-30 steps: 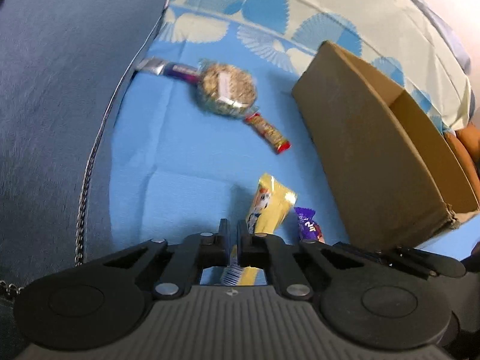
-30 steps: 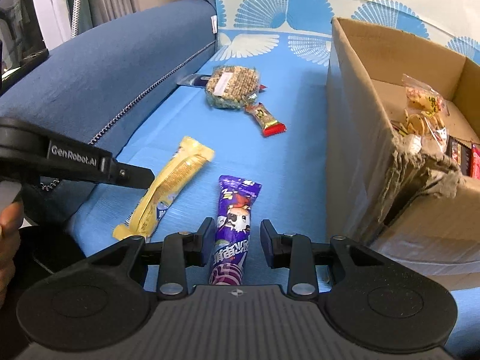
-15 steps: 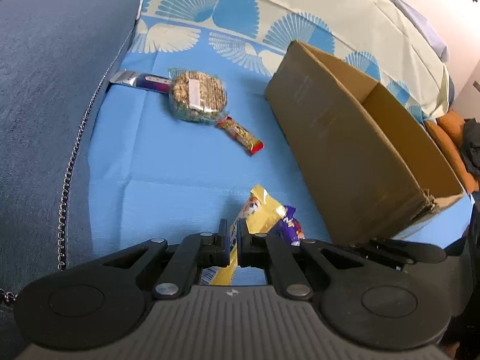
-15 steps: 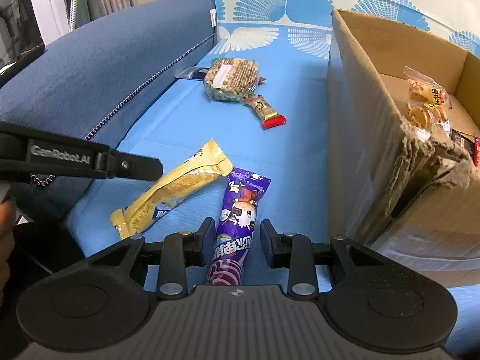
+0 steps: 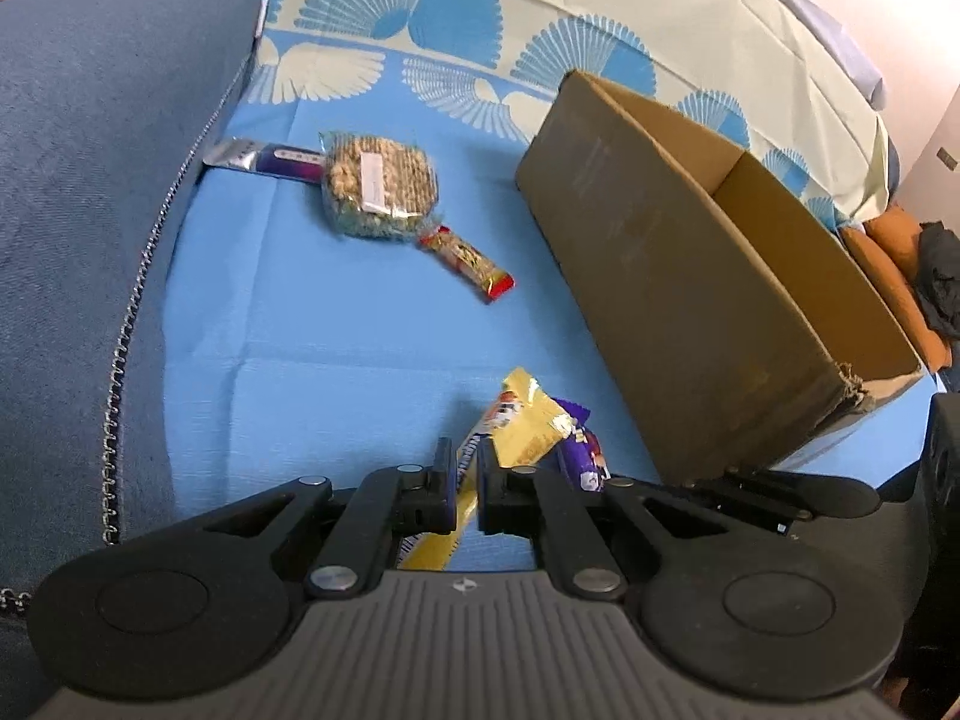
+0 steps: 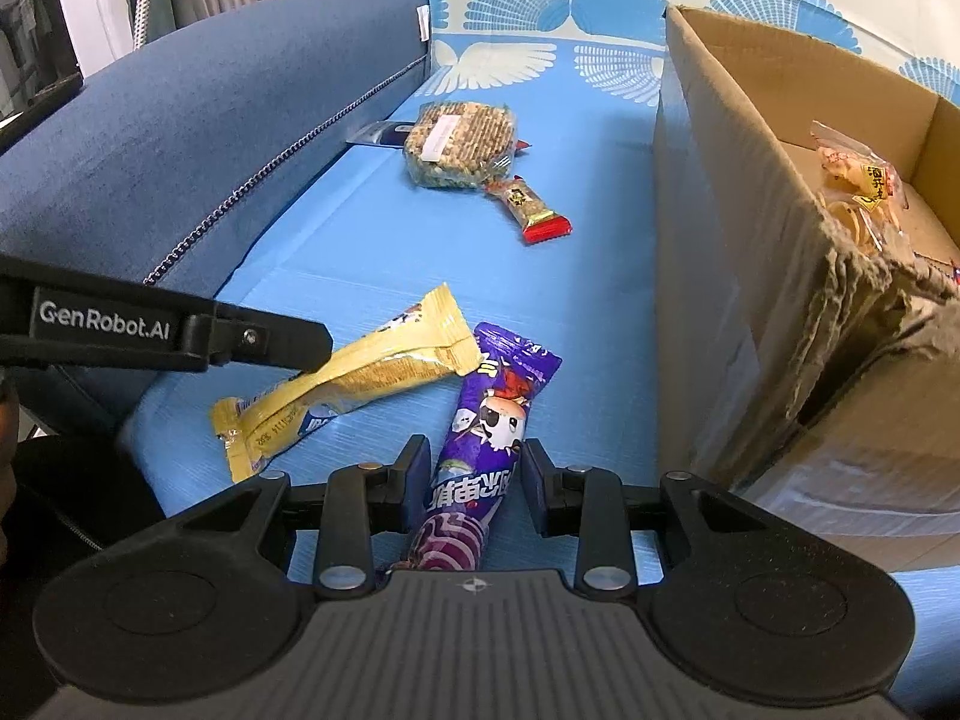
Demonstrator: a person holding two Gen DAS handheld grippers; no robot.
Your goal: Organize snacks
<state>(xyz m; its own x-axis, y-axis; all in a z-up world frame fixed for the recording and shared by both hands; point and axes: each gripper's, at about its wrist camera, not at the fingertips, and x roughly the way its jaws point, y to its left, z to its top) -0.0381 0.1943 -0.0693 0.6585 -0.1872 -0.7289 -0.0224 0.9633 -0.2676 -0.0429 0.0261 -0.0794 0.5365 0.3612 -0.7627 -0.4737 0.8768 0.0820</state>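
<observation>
A yellow snack packet [image 5: 528,420] lies on the blue sheet, and my left gripper [image 5: 467,462] grips it near its middle. The jaws are opening, with the packet still pinched between them. In the right wrist view the yellow packet [image 6: 360,384] hangs from a left gripper finger [image 6: 270,339], its far end touching the purple packet. My right gripper [image 6: 477,462] is shut on the lower part of that purple snack packet [image 6: 498,408], which is also the purple packet [image 5: 579,450] in the left wrist view. The cardboard box [image 6: 720,240] stands just right of both.
Farther back lie a round cracker packet [image 5: 381,183], a red-ended bar [image 5: 468,255] and a purple-silver bar [image 5: 264,156]. The blue sofa arm [image 5: 90,180] rises on the left. Several snacks [image 6: 858,180] sit inside the box. Orange cushions [image 5: 888,258] lie beyond it.
The yellow packet has swung so its far end moved right, up against the purple packet. The left wrist view has rolled slightly. The purple packet stays between the right fingers.
</observation>
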